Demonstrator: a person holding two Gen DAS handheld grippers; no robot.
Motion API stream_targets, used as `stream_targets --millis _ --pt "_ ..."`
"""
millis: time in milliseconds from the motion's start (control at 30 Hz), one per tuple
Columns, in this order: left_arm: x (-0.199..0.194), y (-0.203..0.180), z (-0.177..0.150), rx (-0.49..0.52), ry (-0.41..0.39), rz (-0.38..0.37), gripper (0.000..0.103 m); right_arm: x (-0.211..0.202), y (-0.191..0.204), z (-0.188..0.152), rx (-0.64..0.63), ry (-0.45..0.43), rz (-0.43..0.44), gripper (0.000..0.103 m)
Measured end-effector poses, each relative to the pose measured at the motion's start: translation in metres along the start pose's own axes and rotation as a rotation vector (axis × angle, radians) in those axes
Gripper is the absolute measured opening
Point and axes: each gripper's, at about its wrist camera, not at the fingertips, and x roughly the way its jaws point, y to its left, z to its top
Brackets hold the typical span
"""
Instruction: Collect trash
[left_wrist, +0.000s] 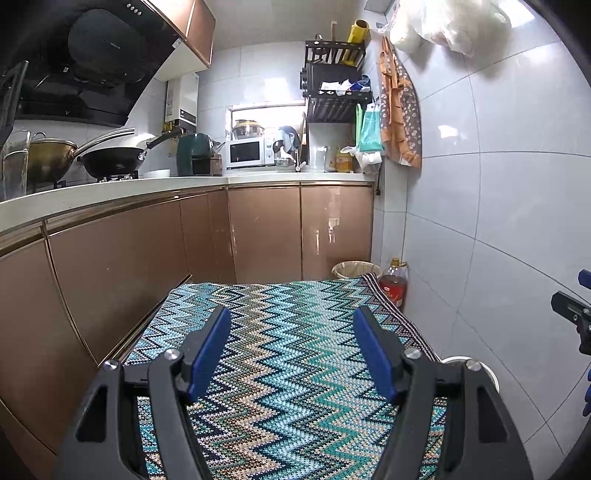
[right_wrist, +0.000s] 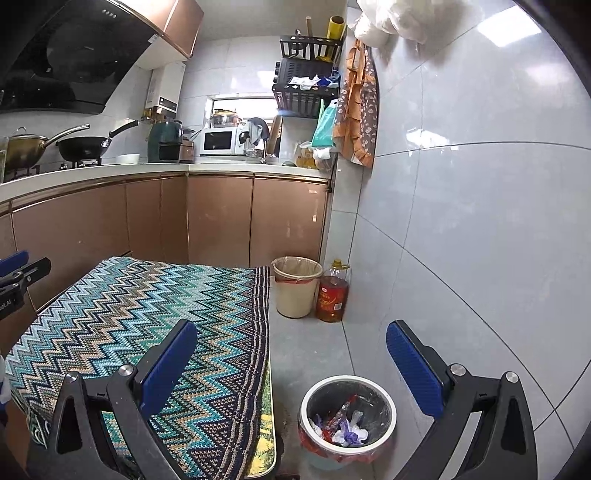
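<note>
Kitchen floor tiles run between the cabinets and the wall, with a zigzag cloth (right_wrist: 147, 314) covering the low table before me. My left tongs (left_wrist: 291, 350) hover over it, spread and empty. My right tongs (right_wrist: 291, 365) gape too, above the near bin (right_wrist: 347, 413) holding the trash (right_wrist: 343, 424); a second bin (right_wrist: 295, 288) stands beside an oil bottle (right_wrist: 332, 295)

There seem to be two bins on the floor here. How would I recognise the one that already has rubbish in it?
Find the table under the zigzag cloth and look at the floor off its right edge. The nearer bin, below the right claw, has a white rim, dark inside, and crumpled wrappers at the bottom. The other bin is beige, further back beside an oil bottle.
</note>
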Motion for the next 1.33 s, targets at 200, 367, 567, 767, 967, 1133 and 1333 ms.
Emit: stream_targets --millis 200,367,567,767,967,1133,1333 --pt "-0.003 0.004 0.001 -0.011 -0.009 0.000 0.067 -0.002 0.003 0.003 -0.007 -0.009 0.005 0.103" --pt "-0.004 0.003 0.001 -0.015 -0.014 0.000 0.067 -0.004 0.007 0.004 -0.016 -0.014 0.011 0.103" --pt "-0.007 0.006 0.001 -0.017 -0.026 0.003 0.067 -0.006 0.008 0.006 -0.018 -0.019 0.011 0.103" --pt "-0.012 0.008 0.003 -0.024 -0.044 0.010 0.067 -0.007 0.008 0.008 -0.011 -0.030 0.026 0.103" --pt "-0.020 0.006 0.003 -0.026 -0.059 0.009 0.067 -0.013 0.009 0.011 -0.011 -0.055 0.052 0.103" --pt "-0.023 0.005 0.005 -0.024 -0.065 0.003 0.067 -0.014 0.009 0.011 -0.011 -0.057 0.052 0.103" --pt "-0.024 0.004 0.007 -0.023 -0.067 -0.010 0.067 -0.016 0.007 0.010 -0.012 -0.064 0.052 0.103"
